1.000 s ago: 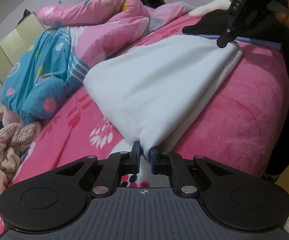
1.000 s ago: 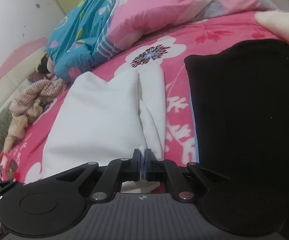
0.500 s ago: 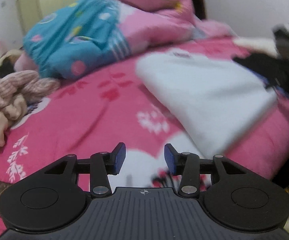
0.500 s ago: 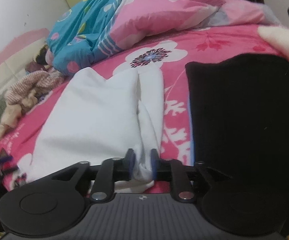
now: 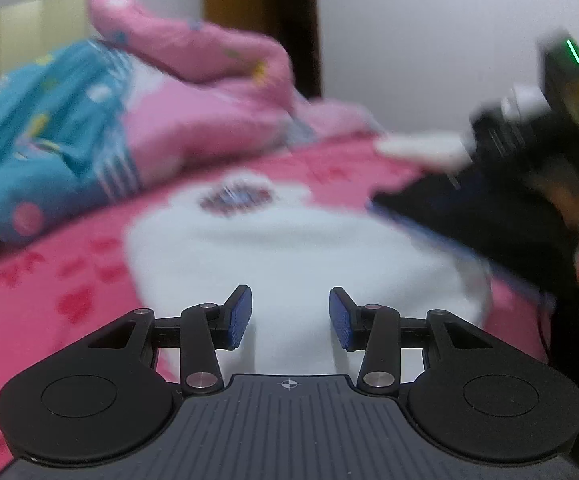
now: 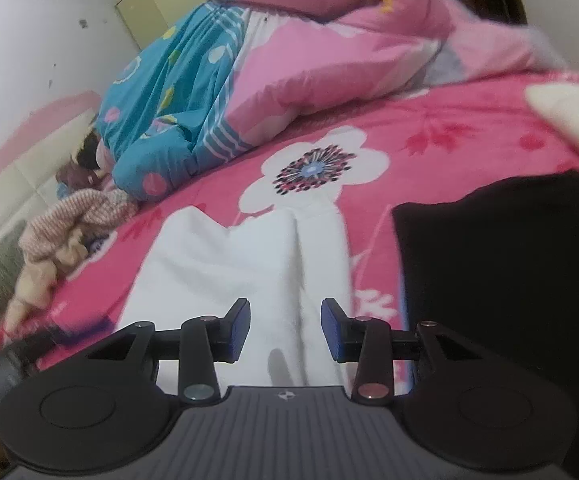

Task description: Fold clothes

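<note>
A folded white garment [image 6: 225,276] lies flat on the pink flowered bedspread [image 6: 449,140]. In the left wrist view the same white garment [image 5: 289,252] is blurred, straight ahead of my left gripper [image 5: 290,318], which is open with nothing between its blue pads. My right gripper [image 6: 283,330] is open too, just above the near edge of the white garment. A folded black garment [image 6: 501,280] lies to the right of the white one. The other gripper [image 5: 545,128] shows blurred at the far right of the left wrist view.
A rumpled pink and blue quilt [image 6: 249,72] is heaped at the back of the bed. A pile of knitted and beige clothes [image 6: 69,224] lies at the left edge. A cream item [image 6: 569,116] sits beyond the black garment. A wall and dark doorway [image 5: 289,28] stand behind.
Both grippers have let go of the white garment and opened wide. The left gripper swung round to face it from the near side; the right gripper drew back slightly.
</note>
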### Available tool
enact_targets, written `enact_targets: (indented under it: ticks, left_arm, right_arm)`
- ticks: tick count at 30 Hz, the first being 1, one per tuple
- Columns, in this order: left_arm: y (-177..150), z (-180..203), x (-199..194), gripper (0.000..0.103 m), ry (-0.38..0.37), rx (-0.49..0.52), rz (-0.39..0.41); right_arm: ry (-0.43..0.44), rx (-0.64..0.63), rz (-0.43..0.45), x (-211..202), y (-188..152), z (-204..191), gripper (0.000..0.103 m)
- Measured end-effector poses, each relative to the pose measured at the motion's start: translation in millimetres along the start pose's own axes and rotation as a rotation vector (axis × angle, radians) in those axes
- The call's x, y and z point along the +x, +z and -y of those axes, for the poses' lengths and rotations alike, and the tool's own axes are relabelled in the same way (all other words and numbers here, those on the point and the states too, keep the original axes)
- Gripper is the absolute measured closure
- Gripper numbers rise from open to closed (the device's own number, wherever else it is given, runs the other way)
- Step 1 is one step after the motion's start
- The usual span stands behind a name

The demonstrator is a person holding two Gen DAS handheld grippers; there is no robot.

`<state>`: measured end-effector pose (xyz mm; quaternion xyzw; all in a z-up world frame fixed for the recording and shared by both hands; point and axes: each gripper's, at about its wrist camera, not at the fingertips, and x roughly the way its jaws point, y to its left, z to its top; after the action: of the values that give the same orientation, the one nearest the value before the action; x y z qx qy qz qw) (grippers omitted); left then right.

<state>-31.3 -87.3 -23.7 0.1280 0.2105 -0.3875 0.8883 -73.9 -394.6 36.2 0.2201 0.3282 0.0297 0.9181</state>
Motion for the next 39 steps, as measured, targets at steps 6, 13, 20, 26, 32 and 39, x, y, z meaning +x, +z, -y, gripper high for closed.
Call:
enact_targets:
  ticks: [6, 13, 20, 26, 32, 39]
  left_arm:
    - [-18, -3, 15, 0.060, -0.016, -0.035, 0.003]
    - [-22, -6, 16, 0.052, -0.044, -0.062, 0.049]
    - [-25, -3, 17, 0.044, -0.047, -0.056, 0.074]
    - [-27, -1, 16, 0.044, -0.043, -0.055, 0.079]
    - [-27, 0, 17, 0.044, -0.036, -0.046, 0.075]
    - [-27, 1, 17, 0.043, -0.030, -0.037, 0.074]
  right_arm:
    - [0.047, 0.086, -0.057, 45, 25, 0, 0.059]
    - [0.067, 0.186, -0.106, 100, 51, 15, 0.059]
    - [0.065, 0.150, -0.202, 146, 58, 16, 0.067]
    - [0.076, -0.294, -0.004, 118, 38, -59, 0.096]
    - [0.111, -0.846, 0.087, 99, -25, -133, 0.090]
    - [0.319, -0.712, 0.071, 61, -7, -119, 0.076]
